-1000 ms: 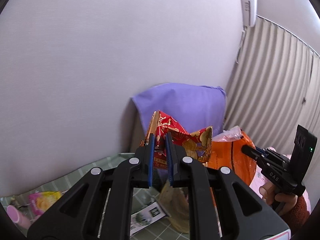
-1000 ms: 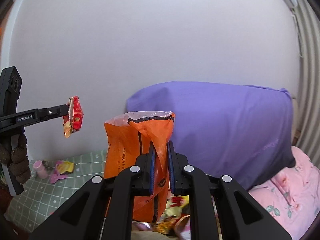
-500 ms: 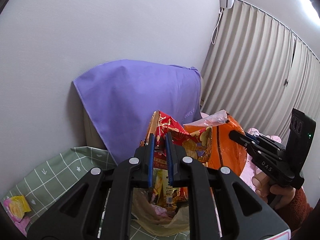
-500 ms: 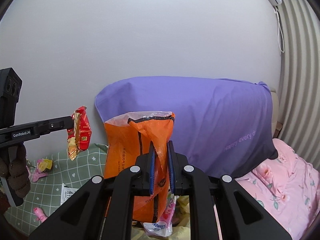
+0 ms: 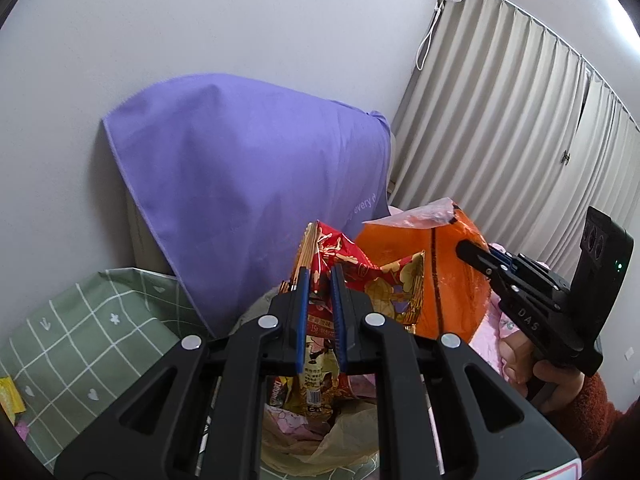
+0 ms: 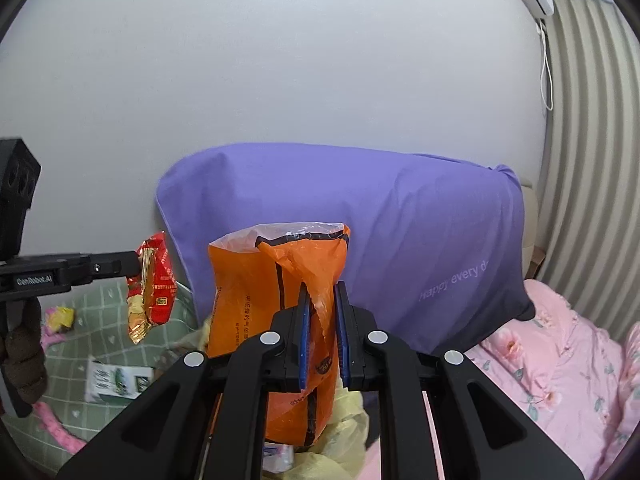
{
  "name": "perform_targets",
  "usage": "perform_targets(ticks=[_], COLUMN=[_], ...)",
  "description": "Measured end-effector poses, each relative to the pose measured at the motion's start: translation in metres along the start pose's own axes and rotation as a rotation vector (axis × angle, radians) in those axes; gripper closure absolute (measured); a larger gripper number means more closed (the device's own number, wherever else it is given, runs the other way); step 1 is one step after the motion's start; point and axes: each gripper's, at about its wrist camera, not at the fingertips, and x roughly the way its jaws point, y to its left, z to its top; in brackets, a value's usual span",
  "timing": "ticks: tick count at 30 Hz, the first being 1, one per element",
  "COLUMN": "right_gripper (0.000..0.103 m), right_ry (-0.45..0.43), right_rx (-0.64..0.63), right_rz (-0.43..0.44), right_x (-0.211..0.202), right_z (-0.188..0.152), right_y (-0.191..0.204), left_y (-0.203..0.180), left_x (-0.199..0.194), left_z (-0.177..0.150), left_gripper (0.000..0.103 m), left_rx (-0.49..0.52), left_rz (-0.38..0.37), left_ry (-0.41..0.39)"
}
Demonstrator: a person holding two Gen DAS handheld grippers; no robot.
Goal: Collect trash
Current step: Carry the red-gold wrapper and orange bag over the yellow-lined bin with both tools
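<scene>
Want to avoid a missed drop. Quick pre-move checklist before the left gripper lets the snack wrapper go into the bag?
1. Left gripper shut on the red snack wrapper: ok, fingers pinch its edge and it hangs free.
2. Right gripper shut on the orange plastic bag: ok, a fold of the bag sits between the fingers.
3. Bag mouth open: cannot tell; the clear rim shows at the top, but how wide it gapes is not visible.
4. Wrapper over the bag mouth: not ok; in the right wrist view it hangs to the side of the bag, below the rim.
5. Path clear between wrapper and bag: ok, only the purple pillow stands behind.
</scene>
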Motion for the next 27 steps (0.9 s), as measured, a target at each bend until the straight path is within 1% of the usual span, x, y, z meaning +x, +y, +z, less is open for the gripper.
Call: perform_targets(ticks=[2, 4, 7, 9, 11, 13, 19, 21, 23, 26, 27], right_gripper=[0.090, 0.090, 0.090, 0.090, 0.090, 0.090, 0.090, 0.090, 0.090, 0.090, 0.090], right_ry=[0.027, 0.069, 0.138, 0.165, 0.196, 0.234, 0.307, 0.315, 0.312, 0.297, 0.291], right_rx=[-0.014, -0.008, 0.008, 0.000, -0.014, -0.023, -0.034, -0.029, 0.011, 0.058, 0.062], right_rz=[0.012, 0.044, 0.096, 0.126, 0.151, 0.177, 0.199, 0.180, 0.159, 0.155, 0.151], right_x=[0.011, 0.026, 0.046, 0.053, 0.061, 0.070, 0.081, 0.081, 0.080, 0.076, 0.075], right_z=[-0.007, -0.019, -0.039, -0.048, -0.056, -0.062, -0.073, -0.074, -0.073, -0.071, -0.071], right_y=[0.001, 0.001, 0.002, 0.005, 0.008, 0.010, 0.012, 0.008, 0.000, -0.009, -0.010], left_y=[0.000, 0.000, 0.000, 0.000, -0.001, -0.002, -0.003, -0.003, 0.000, 0.003, 0.005], left_x=[0.014, 0.036, 0.069, 0.083, 0.090, 0.094, 0.091, 0.091, 0.092, 0.089, 0.087], left_z=[-0.004, -0.014, -0.036, -0.047, -0.056, -0.059, -0.060, -0.060, -0.059, -0.058, -0.058], left_gripper=[0.093, 0.093, 0.093, 0.093, 0.093, 0.093, 0.093, 0.093, 0.093, 0.093, 0.089], left_rx=[-0.005, 0.004, 0.036, 0.061, 0.074, 0.076, 0.071, 0.066, 0.052, 0.028, 0.020], left_rz=[-0.008, 0.005, 0.061, 0.095, 0.115, 0.118, 0.114, 0.113, 0.100, 0.075, 0.070], left_ry=[0.032, 0.096, 0.217, 0.271, 0.301, 0.315, 0.323, 0.328, 0.331, 0.319, 0.314])
